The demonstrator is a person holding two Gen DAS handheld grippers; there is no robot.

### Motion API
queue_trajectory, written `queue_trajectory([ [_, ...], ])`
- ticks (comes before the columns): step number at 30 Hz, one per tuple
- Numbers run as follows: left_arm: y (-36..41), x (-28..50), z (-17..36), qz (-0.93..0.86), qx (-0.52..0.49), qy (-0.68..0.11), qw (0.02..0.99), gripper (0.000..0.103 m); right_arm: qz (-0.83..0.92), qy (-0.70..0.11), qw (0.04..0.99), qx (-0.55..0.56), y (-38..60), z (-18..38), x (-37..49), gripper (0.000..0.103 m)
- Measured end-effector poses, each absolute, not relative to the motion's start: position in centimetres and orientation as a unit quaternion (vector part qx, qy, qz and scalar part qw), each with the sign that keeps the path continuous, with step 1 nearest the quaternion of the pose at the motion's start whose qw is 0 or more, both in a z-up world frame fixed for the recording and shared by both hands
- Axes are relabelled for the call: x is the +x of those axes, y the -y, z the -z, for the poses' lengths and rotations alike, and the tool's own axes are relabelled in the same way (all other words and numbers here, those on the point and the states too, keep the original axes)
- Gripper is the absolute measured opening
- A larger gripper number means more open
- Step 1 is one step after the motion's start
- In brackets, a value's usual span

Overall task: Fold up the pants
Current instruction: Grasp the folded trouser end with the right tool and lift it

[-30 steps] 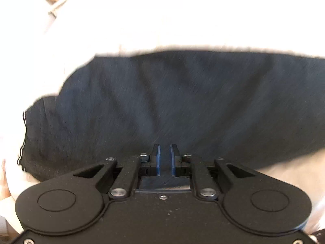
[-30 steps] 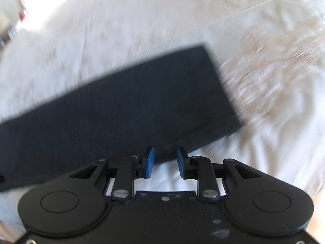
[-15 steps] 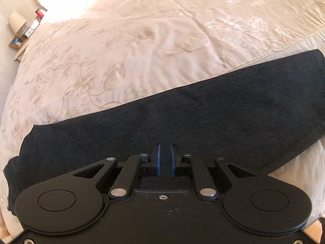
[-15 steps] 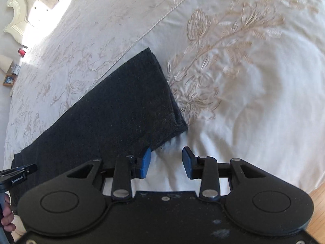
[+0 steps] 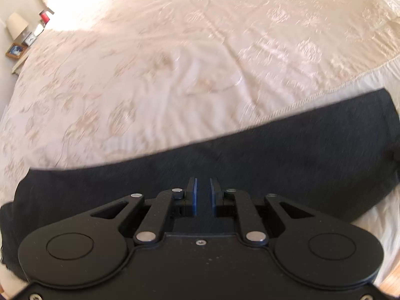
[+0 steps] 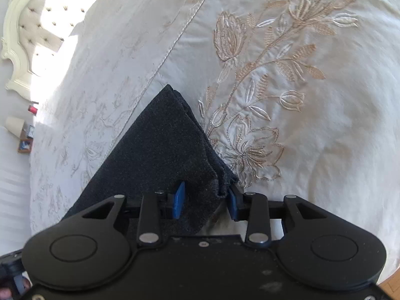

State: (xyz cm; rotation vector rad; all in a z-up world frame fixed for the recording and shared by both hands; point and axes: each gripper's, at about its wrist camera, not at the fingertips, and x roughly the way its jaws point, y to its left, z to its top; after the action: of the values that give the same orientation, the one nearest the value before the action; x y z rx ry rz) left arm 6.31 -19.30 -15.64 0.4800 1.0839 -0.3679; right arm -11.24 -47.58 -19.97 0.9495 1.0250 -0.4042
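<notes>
Dark navy pants (image 5: 225, 160) lie flat in a long band across the cream embroidered bedspread (image 5: 175, 62). My left gripper (image 5: 202, 196) hovers over the middle of the band, its blue pads nearly together with only a narrow gap, nothing visibly between them. In the right wrist view the leg-hem end of the pants (image 6: 162, 150) points away from me. My right gripper (image 6: 206, 200) is open, its jaws set either side of the near hem corner, the layered edge lying between the blue pads (image 6: 179, 198).
A tufted cream headboard (image 6: 27, 32) stands at the far left. A bedside table (image 5: 17, 50) holds a lamp, a picture frame and small items. Wooden floor (image 6: 390, 285) shows past the bed's near edge.
My right gripper has moved forward and down onto the hem corner and opened wider, so the fabric now lies between its jaws. My left gripper has shifted over the pants, staying nearly closed.
</notes>
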Motion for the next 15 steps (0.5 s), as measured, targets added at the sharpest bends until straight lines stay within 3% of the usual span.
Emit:
queue_trajectory([
  [1, 19.8, 6.8, 15.7, 0.173, 0.222, -0.507, 0.815, 0.021, 0.185, -0.462, 0.748, 0.44, 47.7, 19.7, -12.0, 0.035],
  [3, 20.8, 7.9, 16.1, 0.172, 0.215, -0.511, 0.814, 0.021, 0.179, -0.453, 0.751, 0.445, 47.9, 19.5, -12.3, 0.011],
  [10, 22.7, 12.1, 18.8, 0.151, 0.166, -0.548, 0.806, 0.021, 0.153, -0.452, 0.769, 0.425, 47.8, 17.1, -12.4, 0.011],
  [15, 23.9, 13.8, 21.8, 0.121, 0.196, -0.555, 0.799, 0.021, 0.152, -0.451, 0.773, 0.42, 47.6, 16.3, -12.3, 0.011],
])
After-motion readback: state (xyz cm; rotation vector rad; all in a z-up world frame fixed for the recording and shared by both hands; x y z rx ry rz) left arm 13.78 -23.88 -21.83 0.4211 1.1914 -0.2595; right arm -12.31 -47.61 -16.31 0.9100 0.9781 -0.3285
